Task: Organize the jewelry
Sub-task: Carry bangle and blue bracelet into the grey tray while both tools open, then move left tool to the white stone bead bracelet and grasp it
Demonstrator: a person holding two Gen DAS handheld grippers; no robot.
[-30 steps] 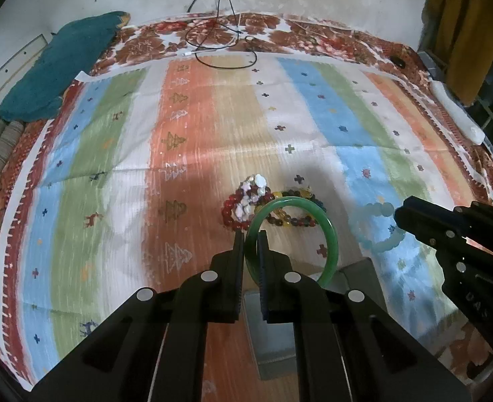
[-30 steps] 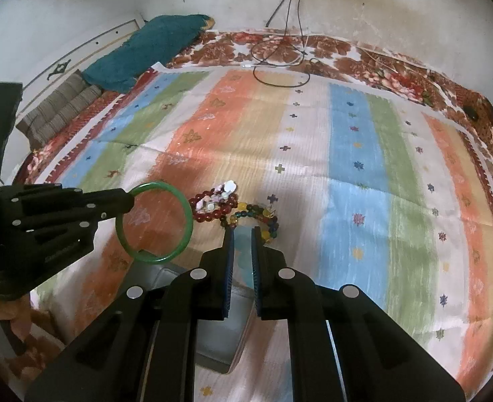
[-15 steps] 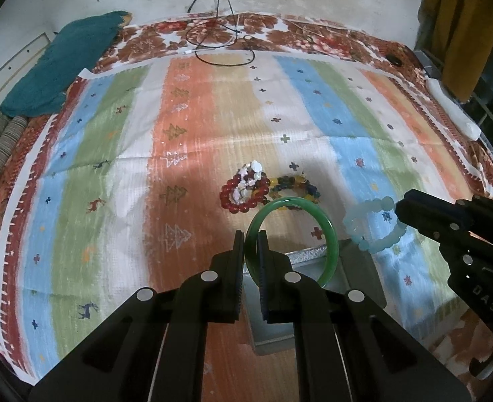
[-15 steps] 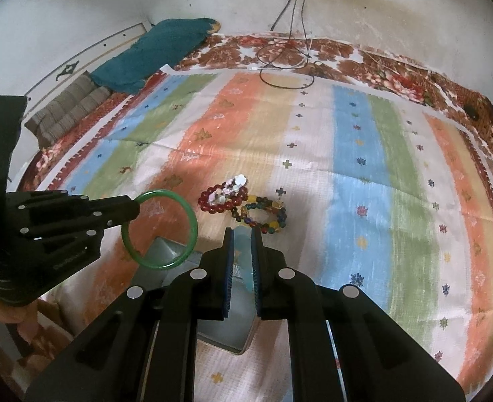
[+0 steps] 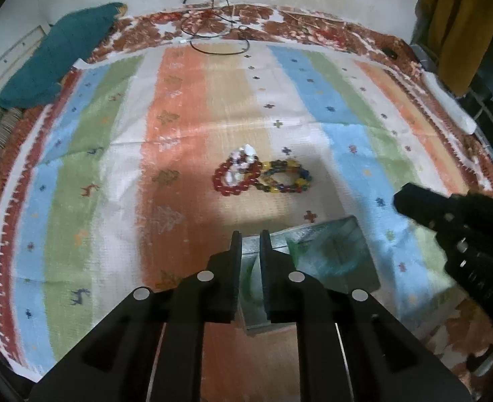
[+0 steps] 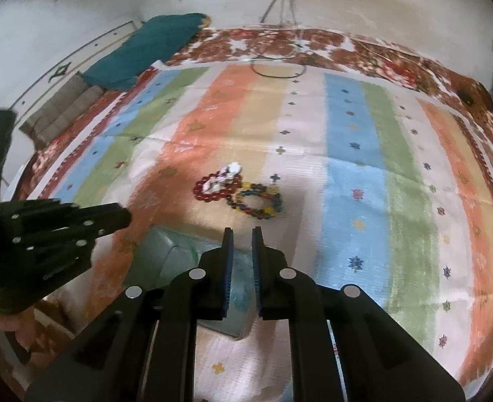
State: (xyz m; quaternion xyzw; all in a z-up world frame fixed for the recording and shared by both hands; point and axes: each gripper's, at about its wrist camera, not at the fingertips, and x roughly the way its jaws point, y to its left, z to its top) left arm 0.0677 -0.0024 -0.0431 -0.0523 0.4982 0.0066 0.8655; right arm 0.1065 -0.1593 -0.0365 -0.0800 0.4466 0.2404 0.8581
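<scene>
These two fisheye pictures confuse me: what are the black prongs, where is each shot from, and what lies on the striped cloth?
No machine arm here: a person holds a two-finger tool in each hand, each with a camera looking along its fingers. One picture looks over the left tool, the other over the right tool. On the striped cloth lie a red bead bracelet and a multicoloured bead bracelet, touching. Nearer stands a grey box with something green, blurred, inside. Both tools' jaws are opening, with nothing between them.
</scene>
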